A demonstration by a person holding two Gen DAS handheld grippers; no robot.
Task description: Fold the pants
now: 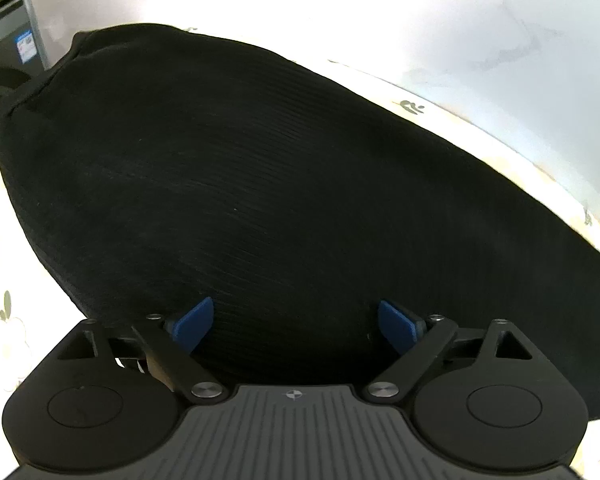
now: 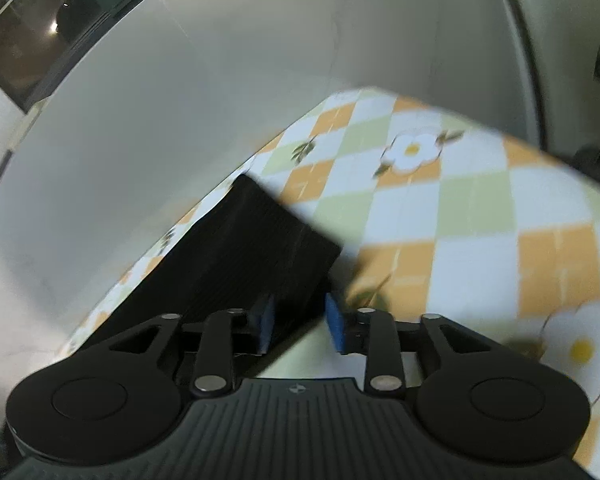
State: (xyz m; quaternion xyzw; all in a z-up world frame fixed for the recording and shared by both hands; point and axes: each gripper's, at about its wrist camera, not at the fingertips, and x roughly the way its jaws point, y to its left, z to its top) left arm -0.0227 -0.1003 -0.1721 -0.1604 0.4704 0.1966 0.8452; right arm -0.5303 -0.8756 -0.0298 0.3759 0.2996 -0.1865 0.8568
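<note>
The black ribbed pants [image 1: 260,184] lie flat on a checked, flower-print tablecloth [image 2: 480,208] and fill most of the left wrist view. My left gripper [image 1: 294,322] is open, its blue pads spread wide just above the near part of the cloth. In the right wrist view a leg end of the pants [image 2: 260,248] lies along the table's left edge. My right gripper [image 2: 300,326] is partly open, its blue pads either side of the leg's near edge, not clamped on it.
The table stands against a pale wall [image 2: 180,100]. The table's far edge [image 1: 500,152] runs just behind the pants. A dark window [image 2: 28,40] is at the upper left, and a grey appliance [image 1: 12,36] stands beyond the table's left end.
</note>
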